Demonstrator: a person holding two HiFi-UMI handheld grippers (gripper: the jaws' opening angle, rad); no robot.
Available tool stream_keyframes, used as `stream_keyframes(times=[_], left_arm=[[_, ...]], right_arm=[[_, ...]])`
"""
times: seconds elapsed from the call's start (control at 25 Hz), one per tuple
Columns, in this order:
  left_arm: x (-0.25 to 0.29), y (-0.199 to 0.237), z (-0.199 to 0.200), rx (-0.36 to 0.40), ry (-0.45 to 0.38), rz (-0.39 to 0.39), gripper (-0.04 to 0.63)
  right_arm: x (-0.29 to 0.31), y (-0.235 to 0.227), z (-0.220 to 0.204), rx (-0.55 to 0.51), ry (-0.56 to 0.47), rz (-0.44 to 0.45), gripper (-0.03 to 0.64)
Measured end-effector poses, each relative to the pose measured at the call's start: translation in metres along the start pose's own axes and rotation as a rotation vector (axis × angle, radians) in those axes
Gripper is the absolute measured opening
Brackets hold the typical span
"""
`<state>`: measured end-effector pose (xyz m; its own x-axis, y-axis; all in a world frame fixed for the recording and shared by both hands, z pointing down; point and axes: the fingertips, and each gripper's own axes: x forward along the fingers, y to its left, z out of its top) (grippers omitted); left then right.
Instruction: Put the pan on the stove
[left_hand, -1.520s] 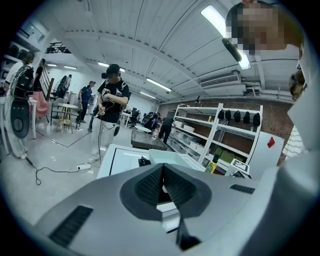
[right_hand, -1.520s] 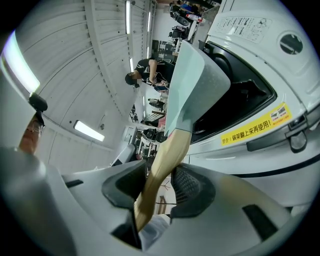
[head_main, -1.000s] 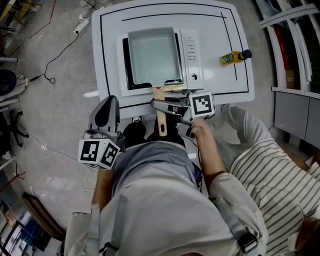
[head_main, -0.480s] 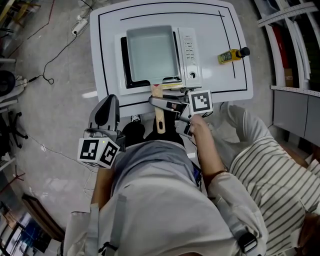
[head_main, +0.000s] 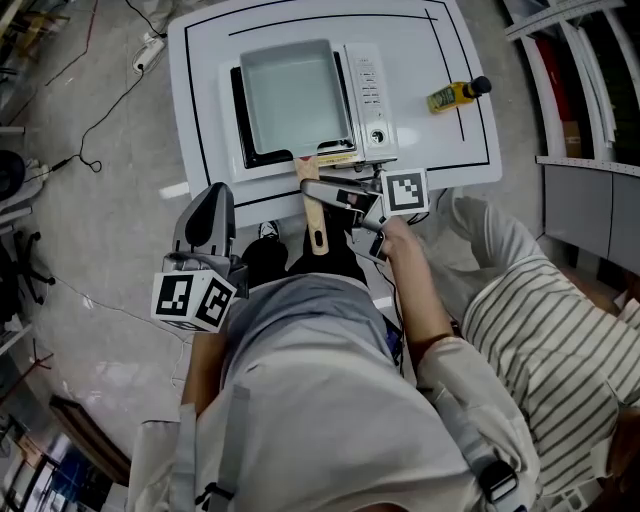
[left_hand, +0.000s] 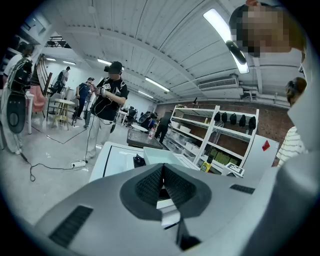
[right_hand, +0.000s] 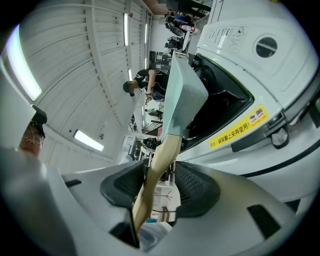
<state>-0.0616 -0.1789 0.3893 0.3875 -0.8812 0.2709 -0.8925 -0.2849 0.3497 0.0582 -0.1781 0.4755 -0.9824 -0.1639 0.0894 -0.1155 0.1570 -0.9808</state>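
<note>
Nearest me, left gripper (left_hand: 162, 172) hangs at 8 o'clock beside my body, off the table; its jaws are pressed together with nothing between them; it has no part in this step.

Right gripper (right_hand: 159, 181) sits at the table's near edge; jaws are opening, nearly at their widest; the wooden handle (head_main: 314, 215) runs between them, lying against one pad with a clear gap to the other; I judge the grip released.

Rectangular pale pan (head_main: 292, 88) lies flat on the dark plate of the portable stove (head_main: 372, 90), at 12 o'clock from the gripper; the handle points to 6 o'clock past the edge of the white table (head_main: 200, 90); the placement looks done.

Step in hand, as I judge it: letting go cleanly. Let the jaws finish spreading; ease the touching pad off the handle first; then back out the way the jaws entered, without lifting, so the pan does not skew on the plate.

Oil bottle (head_main: 450, 95) lies at 2 o'clock, well apart; no hazard.
</note>
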Motion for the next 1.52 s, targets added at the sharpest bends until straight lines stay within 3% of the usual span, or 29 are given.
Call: stream_keyframes(times=[0.44,0.72,1.2,1.52], left_arm=[[-0.003,-0.003,0.0,-0.002,0.004,-0.021,0.008],[-0.009,-0.002,0.002,-0.006,-0.001,-0.027,0.008],[-0.012,-0.004,0.009,0.0,-0.015,-0.065,0.008],[-0.014,-0.001,0.016,0.01,-0.024,-0.072,0.008]], right_arm=[[-0.033,-0.002,0.009,-0.007,-0.105,-0.082,0.186],[-0.055,0.003,0.015,-0.066,-0.187,-0.148,0.17],[-0.087,0.03,0.024,-0.21,-0.331,-0.274,0.096],[-0.092,0.059,0.03,-0.379,-0.417,-0.369,0.06]])
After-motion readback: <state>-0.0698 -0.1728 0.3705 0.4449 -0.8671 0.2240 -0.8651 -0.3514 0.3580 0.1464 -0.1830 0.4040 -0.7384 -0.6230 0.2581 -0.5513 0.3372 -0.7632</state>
